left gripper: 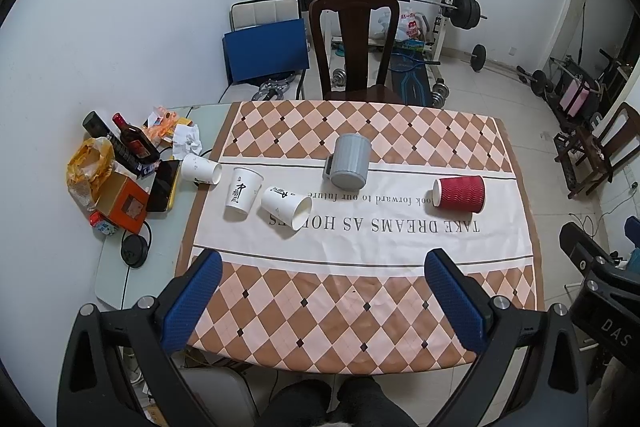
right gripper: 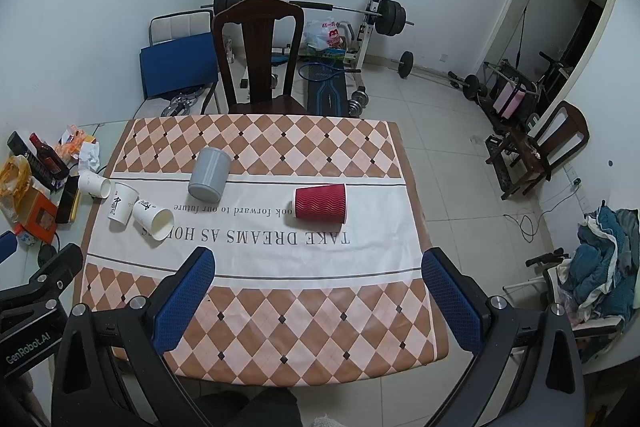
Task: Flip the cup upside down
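Note:
A red ribbed paper cup (left gripper: 459, 194) lies on its side on the tablecloth (left gripper: 360, 299), right of centre; it also shows in the right wrist view (right gripper: 320, 203). A grey ribbed mug (left gripper: 349, 167) lies tipped near the middle, also seen in the right wrist view (right gripper: 209, 174). Three white paper cups sit at the left: one on its side (left gripper: 201, 169), one standing (left gripper: 242, 195), one on its side (left gripper: 286, 207). My left gripper (left gripper: 325, 263) is open and empty above the near table edge. My right gripper (right gripper: 318, 259) is open and empty, likewise held back.
Clutter sits on the table's left edge: a bottle (left gripper: 134, 139), an orange box (left gripper: 124, 205), a phone (left gripper: 163, 185), bags and paper. A dark wooden chair (left gripper: 354, 43) stands at the far side. Weights and a bench fill the back of the room.

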